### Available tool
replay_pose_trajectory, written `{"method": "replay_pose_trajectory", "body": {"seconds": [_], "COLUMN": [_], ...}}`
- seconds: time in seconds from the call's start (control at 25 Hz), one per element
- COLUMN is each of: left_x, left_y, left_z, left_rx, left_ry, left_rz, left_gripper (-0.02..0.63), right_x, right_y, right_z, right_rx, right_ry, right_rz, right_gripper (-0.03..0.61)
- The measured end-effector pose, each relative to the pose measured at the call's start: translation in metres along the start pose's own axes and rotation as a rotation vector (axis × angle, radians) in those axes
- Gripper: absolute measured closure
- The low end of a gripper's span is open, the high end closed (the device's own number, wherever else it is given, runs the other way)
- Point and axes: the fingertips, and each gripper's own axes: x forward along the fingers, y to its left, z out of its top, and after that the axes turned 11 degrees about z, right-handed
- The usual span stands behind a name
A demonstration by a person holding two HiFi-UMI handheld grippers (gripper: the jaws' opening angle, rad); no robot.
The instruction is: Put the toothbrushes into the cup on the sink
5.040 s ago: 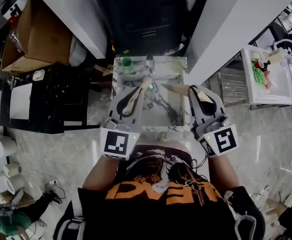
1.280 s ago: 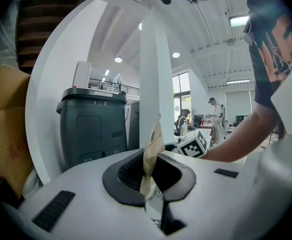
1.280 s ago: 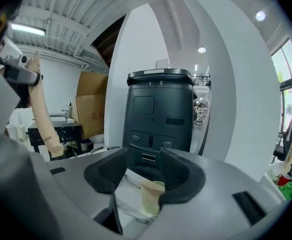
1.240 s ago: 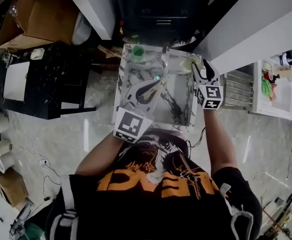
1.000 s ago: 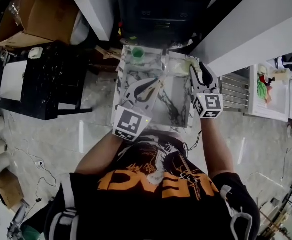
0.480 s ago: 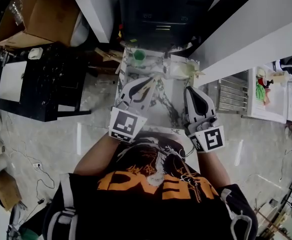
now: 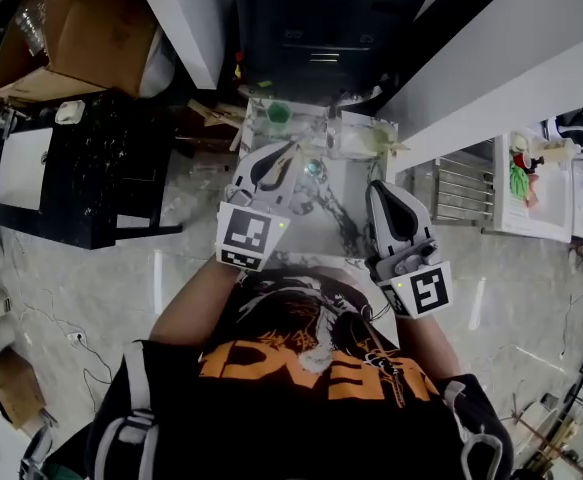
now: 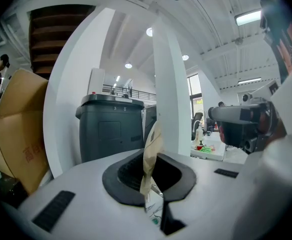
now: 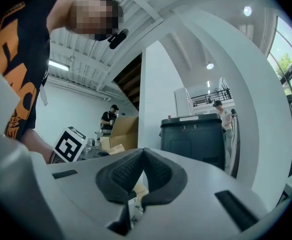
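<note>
The marble sink [image 7: 343,230] lies below me. At its back right rim stands a clear cup [image 7: 355,138], and a tan toothbrush [image 7: 389,146] pokes out of it to the right. My left gripper [image 7: 287,152] hovers over the sink's left half, shut on a second tan toothbrush [image 7: 277,162]. That toothbrush handle [image 8: 151,154] stands upright between the left gripper's pads [image 8: 147,184]. My right gripper [image 7: 388,188] hangs over the sink's right front, well short of the cup. In its own view the right gripper [image 9: 142,159] is shut with nothing in it.
A small green cup [image 7: 278,114] sits at the sink's back left corner. A dark bin [image 7: 311,28] stands behind the sink between white pillars. A black table [image 7: 81,168] and a cardboard box [image 7: 61,38] are on the left, a white tray [image 7: 546,183] with items on the right.
My right gripper drew back from the cup toward me, leaving a toothbrush in the cup, and its jaws went shut. The left gripper shifted slightly left with its toothbrush.
</note>
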Motion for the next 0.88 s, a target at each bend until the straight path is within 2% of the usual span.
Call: {"method": "replay_pose_trajectory", "body": {"seconds": [0.44, 0.88], "left_x": [0.032, 0.077], "left_y": [0.046, 0.085], "left_z": [-0.013, -0.071], "left_rx": [-0.015, -0.012], "left_ry": [0.016, 0.106], "left_rz": [0.087, 0.157], "left_gripper": [0.575, 0.575], "right_x": [0.033, 0.084], "right_y": [-0.003, 0.011], "right_z": [-0.018, -0.032], "right_rx": [0.002, -0.013], "right_ry": [0.068, 0.116], "right_rz": [0.038, 0.137], "right_gripper": [0.565, 0.565]}}
